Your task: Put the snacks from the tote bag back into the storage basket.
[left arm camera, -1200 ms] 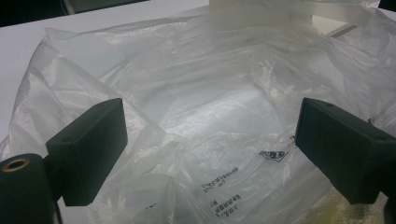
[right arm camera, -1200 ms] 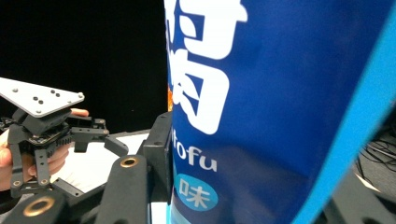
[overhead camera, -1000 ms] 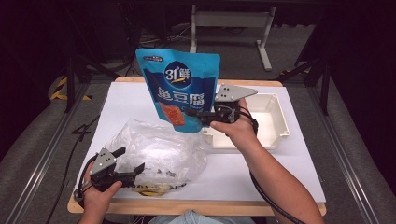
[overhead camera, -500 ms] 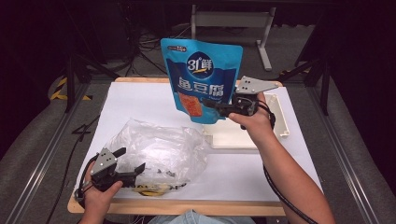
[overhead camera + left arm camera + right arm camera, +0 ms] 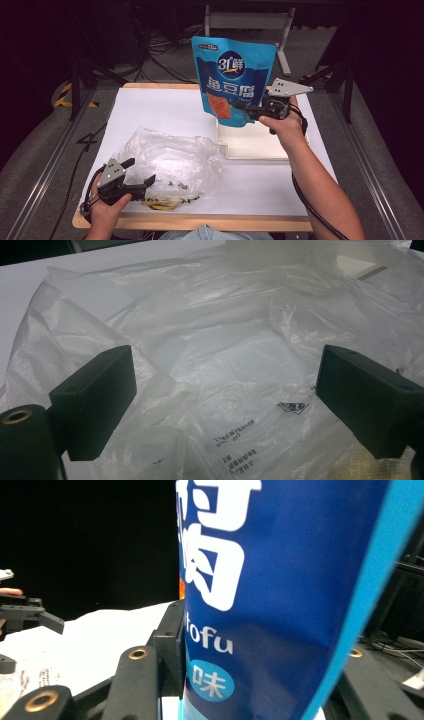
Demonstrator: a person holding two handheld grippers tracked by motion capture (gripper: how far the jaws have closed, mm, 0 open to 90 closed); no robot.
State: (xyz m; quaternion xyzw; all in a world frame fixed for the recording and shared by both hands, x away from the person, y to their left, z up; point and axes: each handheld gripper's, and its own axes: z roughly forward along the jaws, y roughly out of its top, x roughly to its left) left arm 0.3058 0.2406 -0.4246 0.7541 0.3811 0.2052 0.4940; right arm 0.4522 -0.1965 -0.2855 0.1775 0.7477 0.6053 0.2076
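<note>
Between my right jaws stands the blue pouch (image 5: 233, 80), pinched at its lower edge and held upright above the white tray (image 5: 260, 145) on the table (image 5: 150, 110). From the high view I can read its whole front and see my right gripper (image 5: 243, 109) clamped on it; the right gripper view (image 5: 260, 605) gives me just a close wall of blue with white lettering (the word "tofu" among it) and the black jaws pressed to either side. My left gripper (image 5: 141, 183) sits at the near edge, jaws spread wide, with the crumpled clear plastic bag (image 5: 170, 160) lying just ahead of them. The left gripper view shows the bag's (image 5: 225, 365) small black print between the jaws, which the high view leaves too small to tell.
</note>
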